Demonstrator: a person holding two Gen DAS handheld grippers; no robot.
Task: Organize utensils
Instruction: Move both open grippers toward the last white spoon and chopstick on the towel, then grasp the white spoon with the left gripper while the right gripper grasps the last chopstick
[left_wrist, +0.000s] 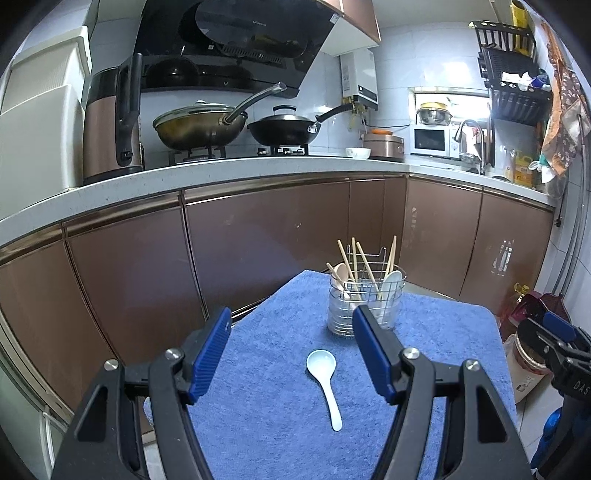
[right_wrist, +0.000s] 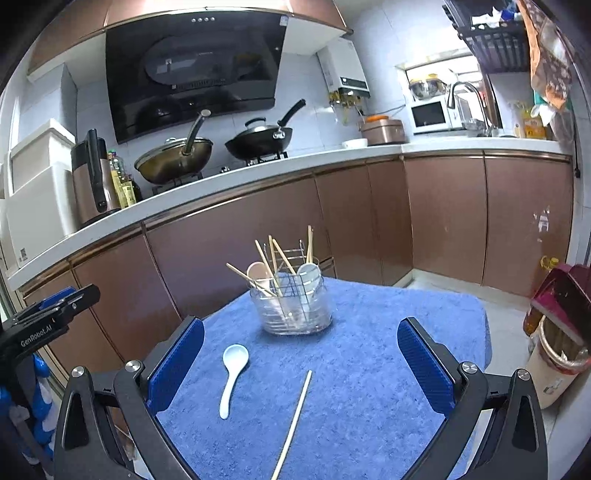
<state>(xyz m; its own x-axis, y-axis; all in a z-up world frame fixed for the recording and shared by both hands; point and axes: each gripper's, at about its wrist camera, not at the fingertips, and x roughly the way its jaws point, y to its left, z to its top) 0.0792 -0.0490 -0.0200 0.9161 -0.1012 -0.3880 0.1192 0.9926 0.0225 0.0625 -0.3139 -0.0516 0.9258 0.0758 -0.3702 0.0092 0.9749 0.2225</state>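
On the blue terry towel (right_wrist: 369, 332) that covers our small bench, a pale blue ceramic soup spoon (right_wrist: 231, 373) lies flat, bowl toward the far side, handle pointing back at us. Just to its right in the right wrist view lies a single wooden chopstick (right_wrist: 293, 421), slanted, its near end running out past the bottom of that view; the two are near but apart. Farther back stands a clear plastic holder with a wire rack inside (right_wrist: 295, 310), upright, near the towel's far edge, carrying several wooden chopsticks (left_wrist: 364, 264) and two light spoons (left_wrist: 389, 282) (one beige, one whitish).

Our left tool (left_wrist: 291, 354) hangs above the towel with its blue-padded fingers spread wide and nothing between them; the spoon lies in the gap as seen from its camera. Our right tool (right_wrist: 301, 365) is likewise spread apart and holds nothing, framing spoon and loose chopstick. Bare towel surrounds both loose pieces on all sides, and the towel's right edge lies well apart from them. Behind the bench runs a row of brown cabinet doors (right_wrist: 258, 236).
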